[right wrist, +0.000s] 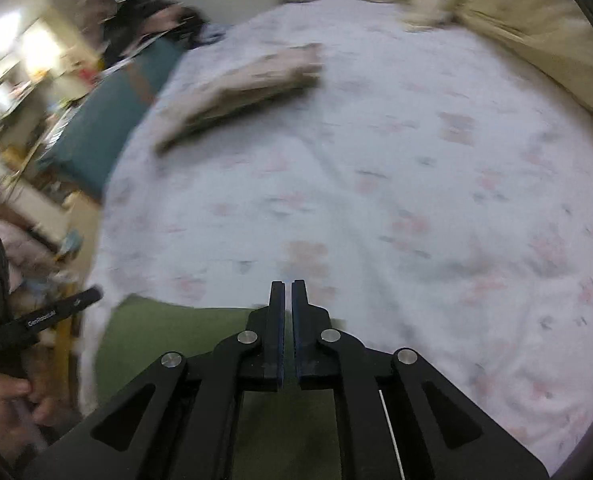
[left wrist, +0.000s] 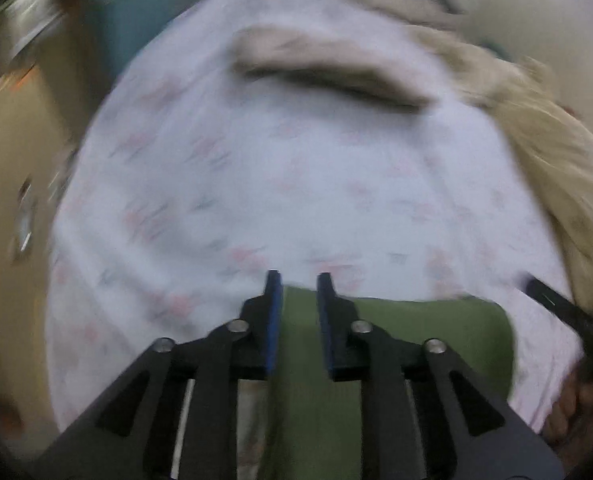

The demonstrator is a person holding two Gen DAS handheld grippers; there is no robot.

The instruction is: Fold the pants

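Note:
The olive green pants lie flat at the near edge of a bed with a white flowered sheet. My left gripper hovers over the pants' far edge with its jaws a little apart and nothing between them. In the right wrist view the pants lie below and left of my right gripper, whose jaws stand almost together with a thin gap and hold nothing. The left gripper's body shows at the far left of that view. Both views are blurred by motion.
A folded beige garment lies on the sheet farther away. A tan blanket is heaped along the bed's right side. A teal box and clutter stand left of the bed.

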